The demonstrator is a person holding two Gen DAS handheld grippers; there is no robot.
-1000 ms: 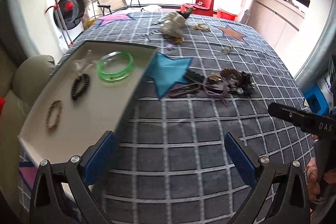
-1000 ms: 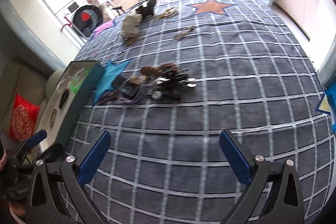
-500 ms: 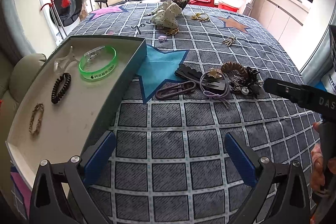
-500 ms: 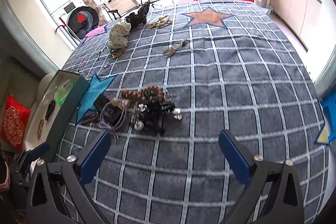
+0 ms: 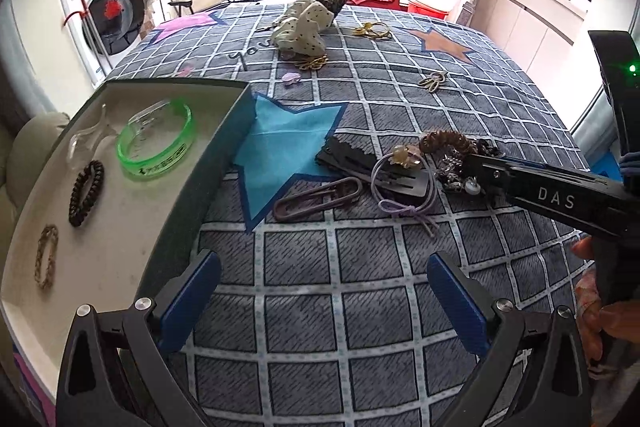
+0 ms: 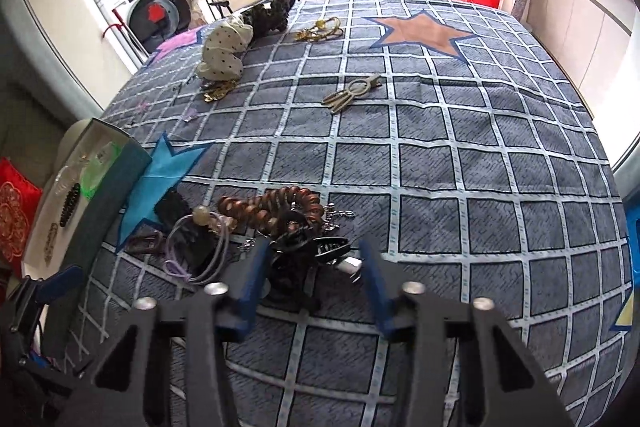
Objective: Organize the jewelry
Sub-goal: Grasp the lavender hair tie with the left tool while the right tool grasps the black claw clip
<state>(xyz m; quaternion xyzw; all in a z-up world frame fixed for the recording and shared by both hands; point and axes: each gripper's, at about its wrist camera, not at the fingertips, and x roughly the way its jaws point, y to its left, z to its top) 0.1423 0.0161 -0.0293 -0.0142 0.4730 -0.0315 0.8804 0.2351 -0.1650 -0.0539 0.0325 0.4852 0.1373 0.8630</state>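
Observation:
A pile of jewelry and hair accessories (image 5: 432,167) lies mid-table: a brown beaded bracelet (image 6: 276,209), a purple hair tie (image 6: 196,251), a black claw clip (image 6: 316,249) and a brown clip (image 5: 318,199). My right gripper (image 6: 310,277) has its jaws partly closed around the black claw clip at the pile's near edge; it also shows in the left wrist view (image 5: 476,163). My left gripper (image 5: 320,291) is open and empty above the cloth, beside the white tray (image 5: 120,227), which holds a green bangle (image 5: 158,143), a black bracelet (image 5: 86,193) and a tan bracelet (image 5: 46,261).
Farther back lie a polka-dot scrunchie (image 6: 224,49), gold pieces (image 6: 320,29) and a bronze clip (image 6: 352,93). The tray's dark wall (image 5: 208,179) stands left of the pile. A washing machine (image 5: 108,15) and cabinets (image 5: 532,23) surround the table.
My right gripper has moved forward and down to the pile and its jaws have narrowed around the black claw clip. My left gripper has shifted a little closer to the table.

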